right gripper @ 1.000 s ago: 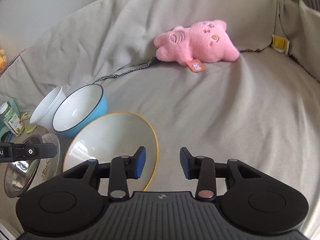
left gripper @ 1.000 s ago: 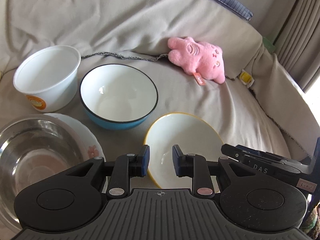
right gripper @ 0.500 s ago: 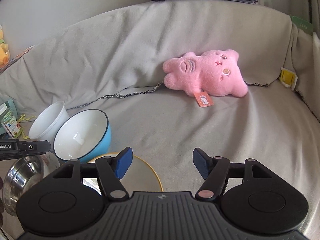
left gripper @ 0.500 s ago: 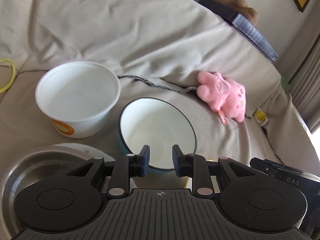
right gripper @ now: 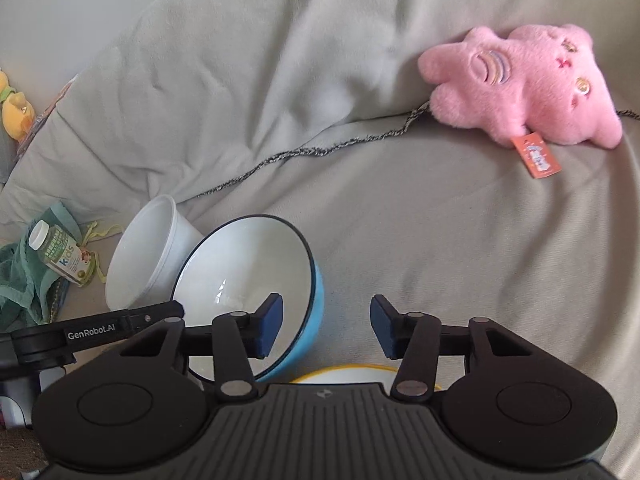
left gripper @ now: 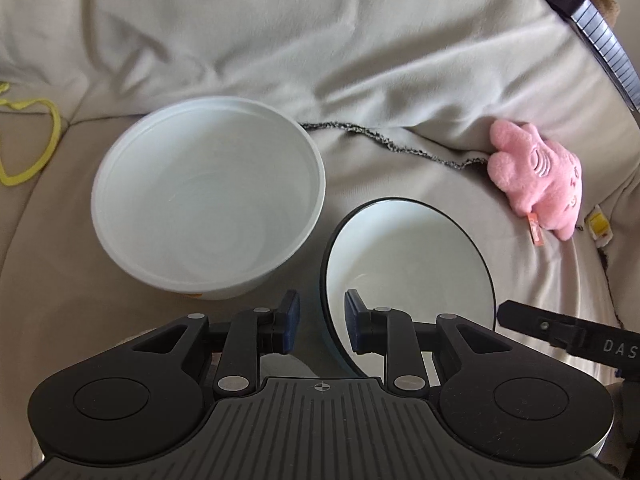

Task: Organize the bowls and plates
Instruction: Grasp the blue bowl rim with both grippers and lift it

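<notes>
Straddling the near-left rim of the blue bowl point(left gripper: 408, 272), the left gripper point(left gripper: 322, 322) has its fingers point(left gripper: 290, 320) apart with a narrow gap, one pad outside the wall, one over the white inside; whether either pad touches the rim, I cannot tell. Just left of that rim sits the white tub point(left gripper: 208, 208), the two so near that barely a strip of cloth shows between them. Behind both, open grey sofa point(left gripper: 320, 40) cover runs up to the backrest, with a dark stitched seam across it. Off to the right lies the pink plush point(left gripper: 536, 184), well apart from the bowl's edge.

Over on the right gripper point(right gripper: 326, 326), the fingers point(right gripper: 268, 328) stand apart with nothing between them, and they have just been closing in from wider. Its left pad hangs over the blue bowl's right side, the right pad over bare cover. Below them a sliver of the yellow-rimmed plate point(right gripper: 360, 374) peeks out at the gripper's front edge, just beside the bowl's base. Plenty of clear cover stretches right and forward toward the plush. At far left, a bottle point(right gripper: 60, 258) rests on green cloth point(right gripper: 24, 280), beyond the tub.
</notes>
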Tool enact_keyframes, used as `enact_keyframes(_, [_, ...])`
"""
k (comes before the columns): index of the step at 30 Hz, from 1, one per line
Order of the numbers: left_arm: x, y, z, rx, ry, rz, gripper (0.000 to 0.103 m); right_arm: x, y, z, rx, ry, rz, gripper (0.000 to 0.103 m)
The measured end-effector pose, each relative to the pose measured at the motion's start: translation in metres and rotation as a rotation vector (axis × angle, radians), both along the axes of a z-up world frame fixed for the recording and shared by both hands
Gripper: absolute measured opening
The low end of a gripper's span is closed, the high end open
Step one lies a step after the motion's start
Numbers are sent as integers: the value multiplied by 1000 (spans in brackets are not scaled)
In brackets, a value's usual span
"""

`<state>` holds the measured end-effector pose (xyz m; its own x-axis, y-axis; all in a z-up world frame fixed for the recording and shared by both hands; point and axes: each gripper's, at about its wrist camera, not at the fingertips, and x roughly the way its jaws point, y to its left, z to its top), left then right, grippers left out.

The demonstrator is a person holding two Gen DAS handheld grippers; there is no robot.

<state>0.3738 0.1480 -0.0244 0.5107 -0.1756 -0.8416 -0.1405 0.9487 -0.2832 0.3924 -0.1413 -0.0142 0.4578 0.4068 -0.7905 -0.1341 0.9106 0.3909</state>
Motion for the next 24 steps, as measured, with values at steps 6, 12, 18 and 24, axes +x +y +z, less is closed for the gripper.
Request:
enact_keyframes(6, [24,-14,-16,10,61,-49,33,30,20,-40,48,142,-3,31])
enact_keyframes(12, [36,-35,-12,2,59,-94,44,34,19,-40,21,119,23,22])
enact_keyframes(18, [68,-88,-28,16,86,-205,35,36,-29,-32,-25,63,-42,22])
enact_keyframes(24, [87,-120,-36,194,132,-269,31,46,-56,-50,70,108,-72,21])
